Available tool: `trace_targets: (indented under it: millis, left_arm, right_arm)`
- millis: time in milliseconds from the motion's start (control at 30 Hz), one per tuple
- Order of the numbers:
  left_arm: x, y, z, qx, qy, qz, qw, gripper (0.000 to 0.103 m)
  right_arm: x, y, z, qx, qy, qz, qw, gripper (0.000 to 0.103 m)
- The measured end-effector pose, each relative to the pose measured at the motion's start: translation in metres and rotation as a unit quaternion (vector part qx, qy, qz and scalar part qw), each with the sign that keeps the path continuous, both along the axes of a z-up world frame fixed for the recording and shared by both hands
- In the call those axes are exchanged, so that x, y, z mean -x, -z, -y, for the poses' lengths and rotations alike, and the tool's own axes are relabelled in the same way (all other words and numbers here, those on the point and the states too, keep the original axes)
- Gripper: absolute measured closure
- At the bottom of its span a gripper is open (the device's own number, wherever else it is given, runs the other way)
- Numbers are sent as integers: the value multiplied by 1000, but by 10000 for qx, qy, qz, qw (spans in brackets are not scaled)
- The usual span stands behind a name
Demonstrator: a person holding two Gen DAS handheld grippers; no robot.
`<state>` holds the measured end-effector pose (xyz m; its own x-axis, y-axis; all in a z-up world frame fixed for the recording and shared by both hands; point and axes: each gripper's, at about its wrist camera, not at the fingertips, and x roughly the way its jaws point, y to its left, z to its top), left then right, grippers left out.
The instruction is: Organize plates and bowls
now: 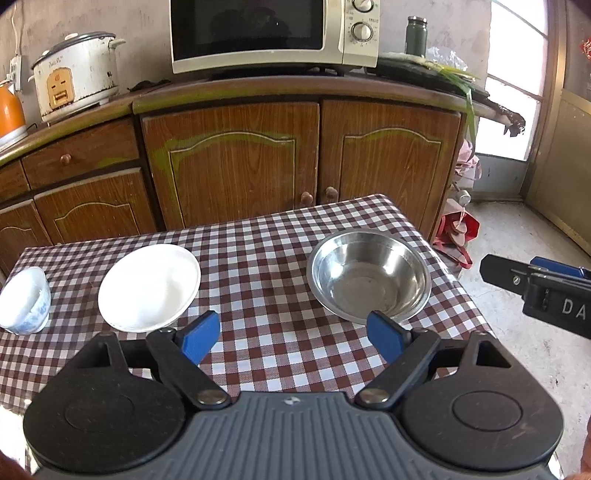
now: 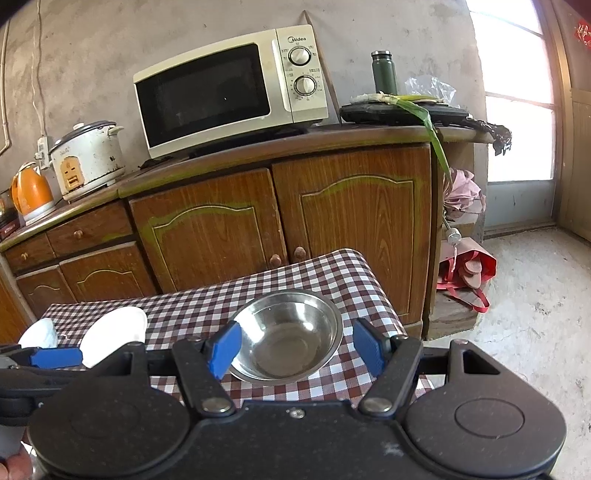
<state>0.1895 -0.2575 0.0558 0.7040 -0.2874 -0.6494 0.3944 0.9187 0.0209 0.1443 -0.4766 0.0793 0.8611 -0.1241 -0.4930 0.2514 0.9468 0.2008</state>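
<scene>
A steel bowl (image 1: 369, 275) (image 2: 288, 334) sits on the right part of the checked table (image 1: 258, 251). A white plate (image 1: 149, 288) (image 2: 114, 334) lies left of it, and a small white-and-blue bowl (image 1: 24, 301) (image 2: 38, 334) stands at the far left edge. My left gripper (image 1: 293, 341) hovers open over the table's near side, between plate and steel bowl, with nothing in it. My right gripper (image 2: 297, 349) is open above the near rim of the steel bowl, apart from it. The right gripper's fingers (image 1: 517, 275) show at the right edge of the left wrist view.
A wooden cabinet (image 1: 229, 158) stands close behind the table, carrying a microwave (image 1: 273, 33), a rice cooker (image 1: 75, 75), an orange kettle (image 1: 11, 110) and a green flask (image 1: 416, 35). A red bag (image 2: 467, 275) lies on the concrete floor to the right.
</scene>
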Motion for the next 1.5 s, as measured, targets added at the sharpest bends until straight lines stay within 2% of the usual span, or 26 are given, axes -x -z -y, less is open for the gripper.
trace_targets:
  millis: [567,1233,1400,1500]
  left_arm:
    - [-35,28,16,38,-40,-230,9997,14]
    - [-70,53,34,-100,-82,-186,9997,14]
    - [-85,66,40,-102,-63,-343,9993,14]
    - [-95,73,41,26,-110,-418,9991,14]
  right_arm:
    - [-34,35,14,5,17,-237,9997,23]
    - [-79,68,35,42,27,-602,9982,23]
    - [-91,84,43,3,76,-713,9974,23]
    - [-96,93,48,-35,91,-736,9972,23]
